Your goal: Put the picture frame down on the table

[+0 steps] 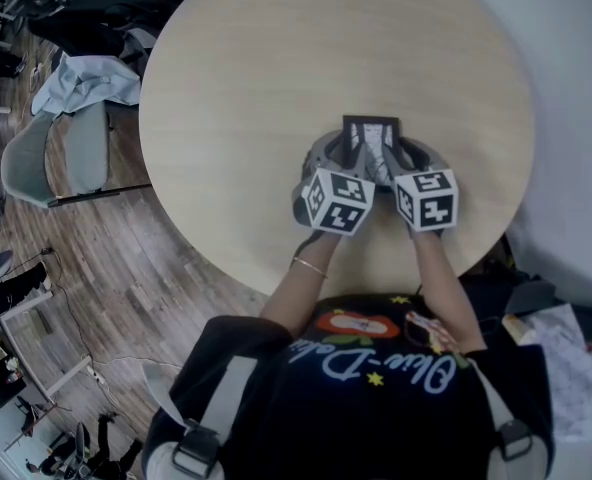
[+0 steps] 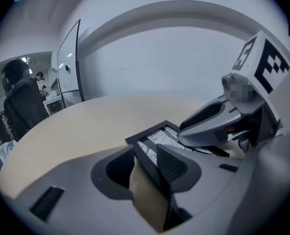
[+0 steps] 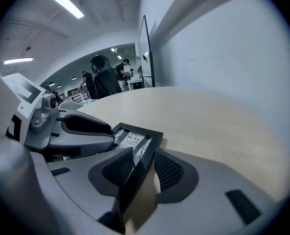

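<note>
Nearly down, I'd say: picture frame [image 1: 371, 140] low on the bench [image 1: 236, 88], left hand-held gripper [image 2: 146, 154] pinching its 9 o'clock edge, right hand-held gripper [image 3: 144, 156] its 3 o'clock; release remains.

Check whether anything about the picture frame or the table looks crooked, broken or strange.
Nothing stands out. The picture frame shows no damage and sits straight between the left claw and the right claw, each shut on one side edge, over the table.
</note>
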`<state>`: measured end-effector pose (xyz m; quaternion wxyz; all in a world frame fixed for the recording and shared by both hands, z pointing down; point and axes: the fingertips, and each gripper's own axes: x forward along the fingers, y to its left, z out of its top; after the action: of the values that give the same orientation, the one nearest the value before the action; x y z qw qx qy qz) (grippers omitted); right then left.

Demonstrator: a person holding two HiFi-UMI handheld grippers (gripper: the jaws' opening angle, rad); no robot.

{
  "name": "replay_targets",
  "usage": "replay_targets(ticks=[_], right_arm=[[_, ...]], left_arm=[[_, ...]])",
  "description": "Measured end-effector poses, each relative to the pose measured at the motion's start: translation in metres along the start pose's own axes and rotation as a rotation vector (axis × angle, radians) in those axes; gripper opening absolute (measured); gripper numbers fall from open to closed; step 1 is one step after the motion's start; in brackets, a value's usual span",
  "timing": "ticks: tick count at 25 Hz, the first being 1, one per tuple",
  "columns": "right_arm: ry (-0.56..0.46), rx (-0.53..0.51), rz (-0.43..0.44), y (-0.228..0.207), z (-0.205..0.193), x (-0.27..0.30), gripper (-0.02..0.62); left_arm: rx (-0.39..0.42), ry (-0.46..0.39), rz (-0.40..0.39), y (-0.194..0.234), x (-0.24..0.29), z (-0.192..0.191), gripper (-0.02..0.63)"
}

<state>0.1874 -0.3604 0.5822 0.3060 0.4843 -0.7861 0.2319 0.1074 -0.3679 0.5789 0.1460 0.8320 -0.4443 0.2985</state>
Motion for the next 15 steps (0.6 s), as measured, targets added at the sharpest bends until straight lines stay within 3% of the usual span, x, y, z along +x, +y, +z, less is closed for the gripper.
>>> replay_targets(ticks=[15], right_arm=[[-0.04,-0.035,-0.022,-0.0034,0.0094,-0.006,0.114]], left_arm=[[-0.018,0.005,-0.031,-0.0006,0.0,0.0012,0.124]])
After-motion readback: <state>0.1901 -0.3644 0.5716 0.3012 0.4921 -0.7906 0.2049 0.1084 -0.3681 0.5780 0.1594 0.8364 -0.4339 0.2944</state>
